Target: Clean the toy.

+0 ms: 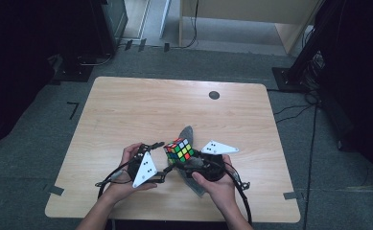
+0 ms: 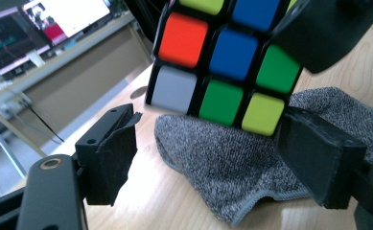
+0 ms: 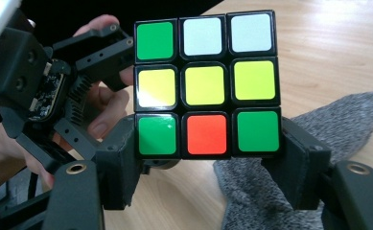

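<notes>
A scrambled Rubik's cube (image 1: 179, 150) hangs just above a grey knitted sock (image 1: 189, 132) that lies on the wooden table (image 1: 150, 105). My right gripper (image 1: 187, 160) is shut on the cube, and in the right gripper view its pads clamp both sides of the bottom row (image 3: 205, 134). My left gripper (image 1: 164, 156) comes in from the left with its jaws open. In the left gripper view the cube (image 2: 222, 62) sits just above and between the spread jaws; the left pad stands clear of it, and the sock (image 2: 222, 167) lies below.
A small black disc (image 1: 214, 95) sits near the table's far edge. Dark equipment stands (image 1: 299, 67) and cables (image 1: 313, 143) flank the table on the grey floor. A pale wooden desk (image 1: 251, 14) stands beyond.
</notes>
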`<action>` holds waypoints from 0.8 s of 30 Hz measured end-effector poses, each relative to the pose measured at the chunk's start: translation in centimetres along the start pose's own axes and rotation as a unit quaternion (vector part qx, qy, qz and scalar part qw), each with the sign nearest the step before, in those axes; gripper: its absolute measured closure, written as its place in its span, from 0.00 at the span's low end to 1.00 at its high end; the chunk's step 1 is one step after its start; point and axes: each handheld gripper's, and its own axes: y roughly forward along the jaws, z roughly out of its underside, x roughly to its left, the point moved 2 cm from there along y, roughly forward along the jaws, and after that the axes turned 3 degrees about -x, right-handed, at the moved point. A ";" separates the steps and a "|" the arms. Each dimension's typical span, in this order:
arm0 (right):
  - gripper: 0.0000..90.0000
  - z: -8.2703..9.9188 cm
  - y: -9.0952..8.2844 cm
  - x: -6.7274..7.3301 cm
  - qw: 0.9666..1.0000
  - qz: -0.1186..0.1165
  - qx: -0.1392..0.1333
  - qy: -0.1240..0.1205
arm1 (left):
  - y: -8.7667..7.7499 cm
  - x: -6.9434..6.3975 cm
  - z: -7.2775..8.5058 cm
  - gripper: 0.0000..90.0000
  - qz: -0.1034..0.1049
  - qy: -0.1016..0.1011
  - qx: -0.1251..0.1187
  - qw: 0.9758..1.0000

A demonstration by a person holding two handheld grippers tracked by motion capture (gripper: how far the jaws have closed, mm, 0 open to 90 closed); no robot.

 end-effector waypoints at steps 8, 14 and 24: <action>0.38 0.4 0.8 0.5 1.000 -0.016 0.024 0.011 | 0.3 -0.7 0.0 0.33 -0.008 0.024 -0.008 1.000; 0.37 0.5 0.9 0.1 0.999 -0.031 0.023 0.037 | 0.2 -0.6 0.0 0.37 0.009 -0.007 -0.003 1.000; 0.36 -0.6 -1.3 -1.5 0.997 -0.024 -0.055 0.044 | -1.9 3.3 1.0 0.38 0.007 -0.172 -0.010 0.985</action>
